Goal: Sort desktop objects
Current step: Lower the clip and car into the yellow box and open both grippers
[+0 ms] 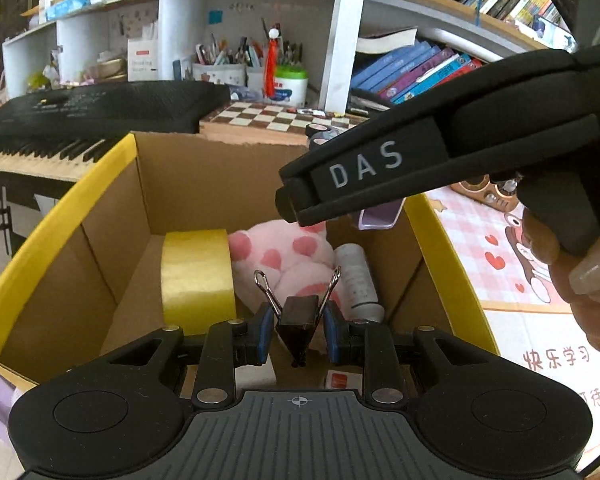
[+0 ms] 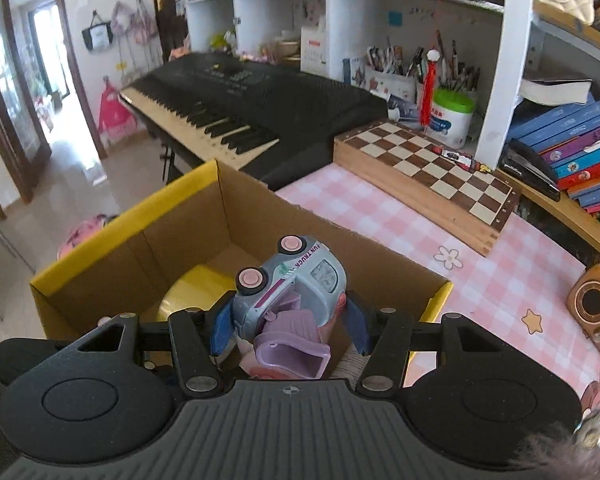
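Left gripper (image 1: 298, 334) pinches a stiff black metal binder clip (image 1: 299, 326) by its body; right gripper (image 2: 288, 326) clamps a light grey-and-purple plastic toy truck (image 2: 290, 300) (slippery shell) above the yellow-rimmed cardboard box (image 2: 112, 232).

At your 12 o'clock, white shelving (image 2: 500, 60) holds books and pen pots. At 10 o'clock, a black keyboard (image 2: 236, 96); beyond it, a sunlit doorway (image 2: 48, 52) over glossy floor (image 2: 60, 184).

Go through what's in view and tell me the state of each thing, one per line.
Left gripper: shut on binder clip.
Right gripper: shut on toy truck, tilted.
Cardboard box: open-topped.
Yellow tape roll: on edge inside box.
Pink plush: lying in box.
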Demonstrator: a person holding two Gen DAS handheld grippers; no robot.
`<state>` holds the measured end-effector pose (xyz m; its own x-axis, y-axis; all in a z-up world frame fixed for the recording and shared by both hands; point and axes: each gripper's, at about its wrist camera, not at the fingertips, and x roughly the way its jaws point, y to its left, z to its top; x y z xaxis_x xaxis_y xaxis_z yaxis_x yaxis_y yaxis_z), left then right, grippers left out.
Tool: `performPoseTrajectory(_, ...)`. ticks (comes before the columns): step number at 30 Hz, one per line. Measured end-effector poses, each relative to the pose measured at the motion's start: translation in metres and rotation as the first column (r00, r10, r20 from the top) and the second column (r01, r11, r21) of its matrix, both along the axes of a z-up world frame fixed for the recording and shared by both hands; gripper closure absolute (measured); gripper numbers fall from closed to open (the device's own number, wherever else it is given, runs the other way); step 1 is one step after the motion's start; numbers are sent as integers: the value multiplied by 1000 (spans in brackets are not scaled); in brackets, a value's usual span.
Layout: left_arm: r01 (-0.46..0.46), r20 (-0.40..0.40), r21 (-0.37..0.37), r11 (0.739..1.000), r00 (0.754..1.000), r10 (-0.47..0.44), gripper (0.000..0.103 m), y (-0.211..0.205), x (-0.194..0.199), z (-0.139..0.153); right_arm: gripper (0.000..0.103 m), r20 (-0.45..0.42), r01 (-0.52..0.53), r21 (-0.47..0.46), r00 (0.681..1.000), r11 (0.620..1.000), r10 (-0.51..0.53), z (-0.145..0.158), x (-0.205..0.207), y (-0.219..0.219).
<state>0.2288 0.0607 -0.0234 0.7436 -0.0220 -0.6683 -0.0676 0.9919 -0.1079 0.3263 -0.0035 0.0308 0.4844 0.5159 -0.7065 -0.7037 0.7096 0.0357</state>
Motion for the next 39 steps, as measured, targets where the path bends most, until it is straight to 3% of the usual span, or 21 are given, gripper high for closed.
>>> performPoseTrajectory(14, 19, -16, -1, 1000, 1000, -19, 76, -7, 2, -2, 50, -45, -52, -71, 998, 996, 49, -23, 13, 3)
performPoseTrajectory(17, 14, -17, 7, 1000, 1000, -14, 64, -6, 3, -1, 50, -51, -72, -91, 996, 993, 68, -27, 13, 7)
performPoseTrajectory(19, 10, -8, 10, 1000, 1000, -10, 42, -7, 1, 0, 50, -53, -91, -107, 995, 990, 86, -29, 11, 11)
performPoseTrajectory(28, -1, 6, 27, 1000, 1000, 1, 30, -6, -5, 5, 49, -18, -110, -187, 994, 976, 109, -36, 7, 21)
performPoseTrajectory(36, -14, 55, 25, 1000, 998, 12, 20, 0, -19, 12, 30, 26, -58, -120, 998, 991, 61, -23, -5, 11)
performPoseTrajectory(39, -18, 75, 22, 1000, 997, 16, 19, 2, -25, 17, 29, 49, -26, -75, 998, 997, 30, -10, -15, 1)
